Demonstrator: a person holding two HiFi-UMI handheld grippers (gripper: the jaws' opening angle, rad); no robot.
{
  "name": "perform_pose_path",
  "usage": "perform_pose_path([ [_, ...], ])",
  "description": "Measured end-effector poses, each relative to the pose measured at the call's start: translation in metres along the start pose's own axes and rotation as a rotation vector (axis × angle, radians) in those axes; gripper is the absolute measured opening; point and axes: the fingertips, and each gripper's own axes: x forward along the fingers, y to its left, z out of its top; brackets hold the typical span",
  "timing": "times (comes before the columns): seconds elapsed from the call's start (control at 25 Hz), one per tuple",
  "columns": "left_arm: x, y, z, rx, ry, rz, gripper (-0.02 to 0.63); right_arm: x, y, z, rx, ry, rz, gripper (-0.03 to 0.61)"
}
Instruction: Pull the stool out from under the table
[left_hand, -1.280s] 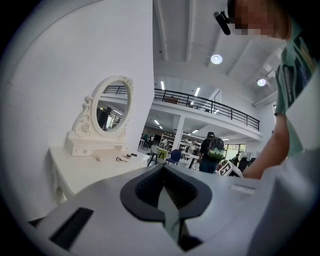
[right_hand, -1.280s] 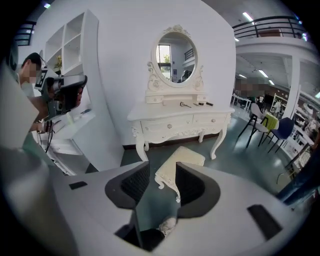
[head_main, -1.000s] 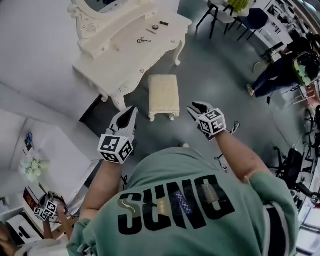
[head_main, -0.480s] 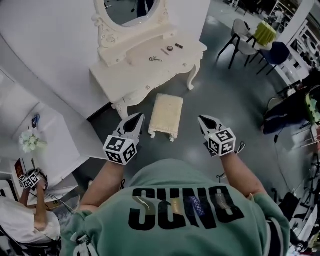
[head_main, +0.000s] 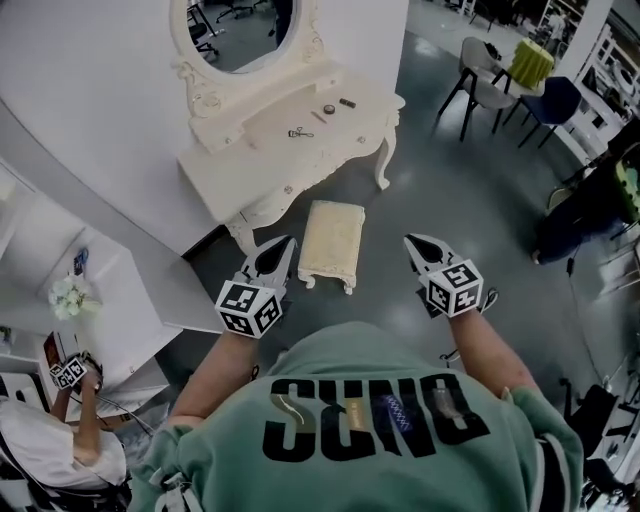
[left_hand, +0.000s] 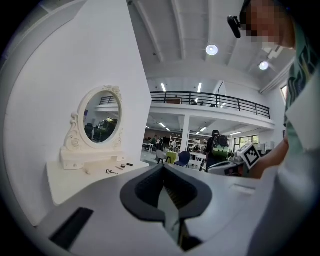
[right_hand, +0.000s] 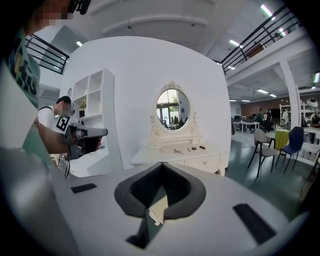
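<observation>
Left tongs clenched, nothing in them. Right tongs clenched and empty too. Just beyond, between the pair, the stool stands on the floor, its long axis running away towards the table. Left tongs sit nearer it. By the look of it, the stool is already out from under.
</observation>
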Motion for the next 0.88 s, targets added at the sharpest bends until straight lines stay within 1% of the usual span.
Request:
perform_pose_path([
  [0.08, -0.002, 0.008, 0.004, 0.005, 0.008, -0.008, 0.008, 0.003, 0.005, 0.003, 0.017, -0.011, -0.015, -0.006],
  [0.28, -0.010, 0.019, 0.016, 0.041, 0.002, -0.045, 0.008, 0.012, 0.020, 0.011, 0.004, -0.025, -0.039, -0.006],
  [0.4, -0.015, 0.024, 0.014, 0.027, -0.002, -0.051, 0.008, 0.014, 0.028, 0.013, -0.007, -0.036, -0.041, -0.006],
  [0.64, -0.031, 0.027, 0.005, 0.023, 0.011, -0.049, 0.008, 0.010, 0.041, 0.003, -0.009, -0.022, -0.042, -0.006],
  [0.88, -0.035, 0.029, 0.003, 0.013, 0.005, -0.041, 0.008, 0.009, 0.042, 0.004, -0.025, -0.019, -0.039, -0.006],
])
